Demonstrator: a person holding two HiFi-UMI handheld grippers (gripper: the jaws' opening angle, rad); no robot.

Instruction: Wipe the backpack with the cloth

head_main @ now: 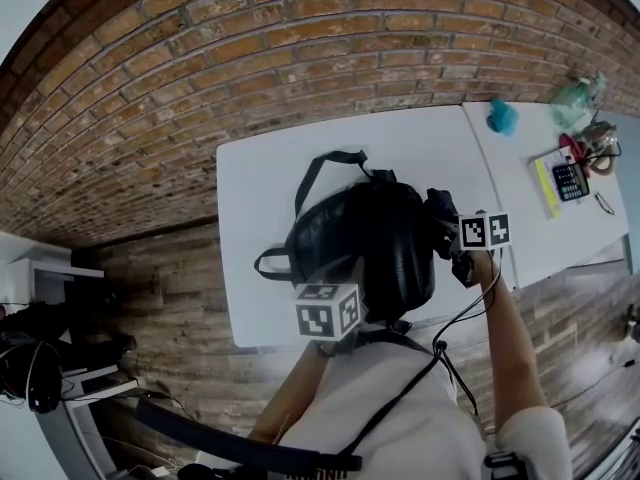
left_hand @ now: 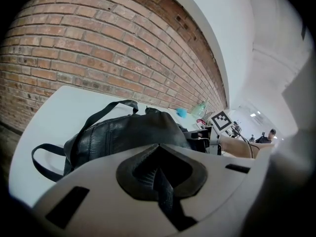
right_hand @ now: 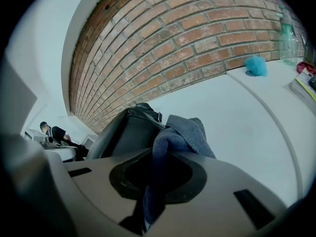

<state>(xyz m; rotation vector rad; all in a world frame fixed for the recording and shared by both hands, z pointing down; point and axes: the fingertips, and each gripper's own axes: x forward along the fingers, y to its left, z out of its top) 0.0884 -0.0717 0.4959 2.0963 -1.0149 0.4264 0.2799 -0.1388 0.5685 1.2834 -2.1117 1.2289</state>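
Left gripper (left_hand: 159, 174): jaws pressed together, pinching a black strap (left_hand: 165, 196) that seems to belong to the backpack (left_hand: 128, 135). Its marker cube (head_main: 328, 310) sits over the near edge of the white table (head_main: 260, 178).

Right gripper (right_hand: 157, 167): jaws clamped on a grey-blue cloth (right_hand: 185, 132). The cloth runs up between them and folds over in front, its bunched end against the backpack's side. In the head view this gripper is at the bag's right flank, with its marker cube (head_main: 484, 231) just beside the bag.

The backpack is black, leather-like and rounded. It lies on the table close to the near edge, right of the middle. The top carry loop (head_main: 325, 168) points toward the far edge. One shoulder strap (head_main: 272, 264) loops out on the left side.

A second white table (head_main: 520, 178) butts against the first table's right edge. A teal crumpled item (head_main: 502, 118) lies at its far edge, with a clear greenish bottle (right_hand: 288, 31) farther right against the brick wall (head_main: 300, 38). Small clutter lies at that table's right edge, too small to sort out.
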